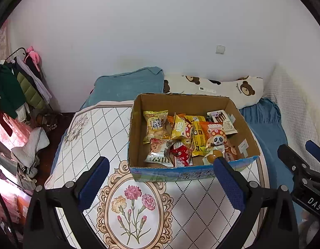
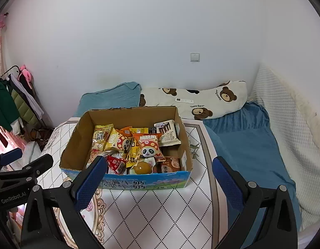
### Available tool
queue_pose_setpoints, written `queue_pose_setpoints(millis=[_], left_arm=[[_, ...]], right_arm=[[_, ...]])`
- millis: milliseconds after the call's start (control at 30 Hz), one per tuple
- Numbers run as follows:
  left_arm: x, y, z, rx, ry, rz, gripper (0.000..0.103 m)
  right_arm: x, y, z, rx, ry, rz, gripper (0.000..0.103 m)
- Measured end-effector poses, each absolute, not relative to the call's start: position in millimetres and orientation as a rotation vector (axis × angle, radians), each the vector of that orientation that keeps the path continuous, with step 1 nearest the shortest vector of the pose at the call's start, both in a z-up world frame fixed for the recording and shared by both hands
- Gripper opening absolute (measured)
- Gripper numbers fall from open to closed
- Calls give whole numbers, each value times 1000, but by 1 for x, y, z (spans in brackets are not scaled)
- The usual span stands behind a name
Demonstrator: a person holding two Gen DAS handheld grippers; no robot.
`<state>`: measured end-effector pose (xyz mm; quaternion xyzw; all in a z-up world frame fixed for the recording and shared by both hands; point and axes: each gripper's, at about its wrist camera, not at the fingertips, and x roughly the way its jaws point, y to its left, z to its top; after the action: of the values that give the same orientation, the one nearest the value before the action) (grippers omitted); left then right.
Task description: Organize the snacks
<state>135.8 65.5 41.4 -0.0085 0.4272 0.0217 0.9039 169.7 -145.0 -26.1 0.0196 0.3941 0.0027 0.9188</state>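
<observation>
Cardboard box [image 2: 126, 166] sits on patterned mat [image 2: 160, 213], snack packs [image 2: 137, 147] piled inside. Pillow [image 2: 201, 101] behind box at 1 o'clock, folded blanket [image 2: 112, 97] at 11. Clothes rack [image 2: 12, 101] far off at 9. Wall switch [image 2: 194, 57] above pillow, 12-1.

Matt cardboard box [image 2: 126, 118], glossy snack packets [image 2: 147, 145]

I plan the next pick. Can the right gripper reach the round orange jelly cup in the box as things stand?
Probably yes. The right gripper is open and empty, the box has no lid, and the jelly cup lies uncovered just behind the near wall, which it must clear from above.
</observation>
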Motion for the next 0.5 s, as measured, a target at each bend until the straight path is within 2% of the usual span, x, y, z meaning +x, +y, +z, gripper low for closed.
queue_pose_setpoints(millis=[500], left_arm=[[135, 67, 46, -12, 884, 30, 102]], right_arm=[[170, -144, -26, 42, 809, 5, 103]])
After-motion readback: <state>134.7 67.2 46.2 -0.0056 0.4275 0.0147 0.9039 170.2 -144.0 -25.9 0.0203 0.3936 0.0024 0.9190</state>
